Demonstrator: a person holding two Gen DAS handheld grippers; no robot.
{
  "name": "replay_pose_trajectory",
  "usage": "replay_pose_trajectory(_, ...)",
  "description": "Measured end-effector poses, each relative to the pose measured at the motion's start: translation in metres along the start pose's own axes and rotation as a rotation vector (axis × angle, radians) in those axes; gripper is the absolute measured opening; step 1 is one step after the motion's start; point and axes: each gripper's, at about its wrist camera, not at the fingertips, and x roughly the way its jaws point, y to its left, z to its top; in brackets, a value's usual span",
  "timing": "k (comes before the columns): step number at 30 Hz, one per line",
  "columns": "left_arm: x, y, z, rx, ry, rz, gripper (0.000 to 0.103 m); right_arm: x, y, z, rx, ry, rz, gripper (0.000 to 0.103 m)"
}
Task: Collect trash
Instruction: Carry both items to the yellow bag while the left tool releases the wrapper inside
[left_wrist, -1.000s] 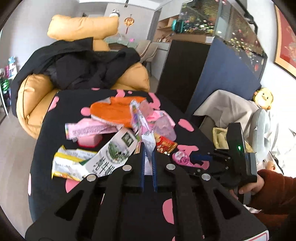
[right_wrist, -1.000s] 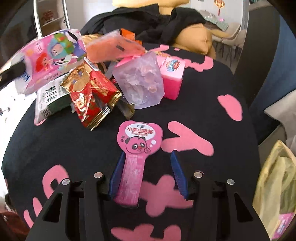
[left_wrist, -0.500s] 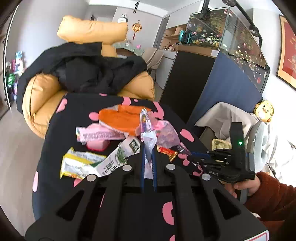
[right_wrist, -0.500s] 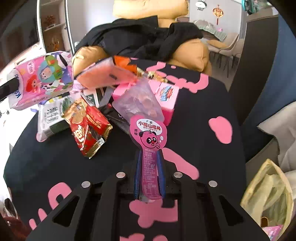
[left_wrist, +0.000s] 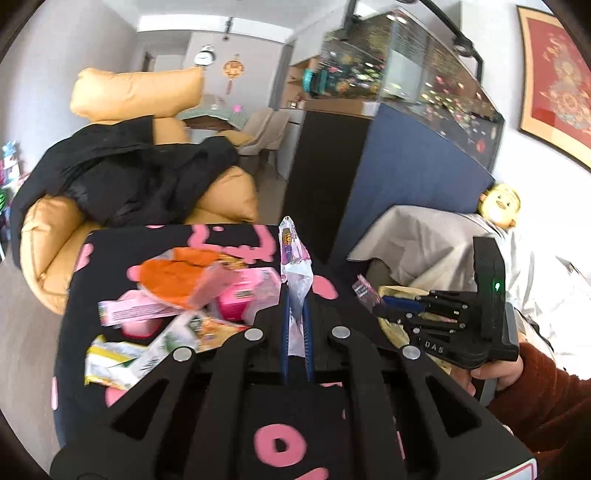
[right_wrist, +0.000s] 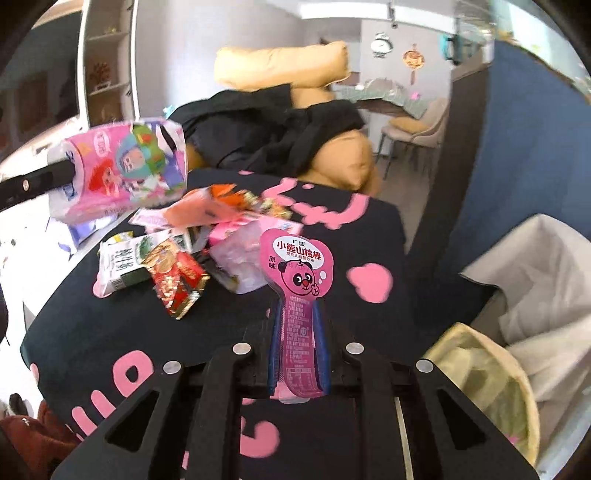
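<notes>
Right gripper (right_wrist: 298, 354) jaws, open a second ago, now clamp the pink bear-print wrapper (right_wrist: 297, 273), lifted clear of the table (right_wrist: 92, 332). Left gripper (left_wrist: 295, 332) pinches a cartoon snack bag (left_wrist: 293, 258). Next: yellow bag (right_wrist: 480, 373), probably.

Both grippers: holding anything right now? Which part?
Left gripper pinches a pink-and-white cartoon snack bag by its lower edge. Right gripper clamps a pink bear-face lollipop-shaped wrapper by its narrow stem.
</notes>
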Motion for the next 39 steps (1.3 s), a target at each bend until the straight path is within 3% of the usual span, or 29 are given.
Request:
replay_pose_trajectory(16, 0.122, -0.157, -0.012, 0.161, 0.204, -0.286, 0.006, -0.094, -0.139, -0.071, 0.193, -0.083, -0.274, 0.017)
replay_pose_trajectory(21, 0.169, -0.199, -0.025, 0.173, 0.344, -0.354, 0.006, -0.112, -0.171, -0.092, 0.234, -0.093, -0.326, 0.017)
replay_pose_trajectory(28, 0.230, -0.223, -0.048, 0.155, 0.505, -0.395, 0.006, -0.120, -0.197, -0.116, 0.269, -0.091, -0.352, 0.017)
replay_pose_trajectory(35, 0.284, -0.230, -0.062, 0.115, 0.560, -0.408, 0.006, -0.099, -0.197, -0.127, 0.281, -0.055, -0.285, 0.017)
replay_pose_trajectory(36, 0.286, -0.228, -0.061, 0.110, 0.557, -0.401, 0.009, -0.096, -0.196, -0.128, 0.281, -0.050, -0.279, 0.017)
replay_pose_trajectory(38, 0.287, -0.223, -0.060, 0.094, 0.555, -0.384, 0.034, -0.086, -0.195, -0.129, 0.283, -0.035, -0.261, 0.017)
replay_pose_trajectory(39, 0.286, -0.217, -0.058, 0.079, 0.549, -0.375, 0.040, -0.079, -0.193, -0.130, 0.285, -0.027, -0.247, 0.017)
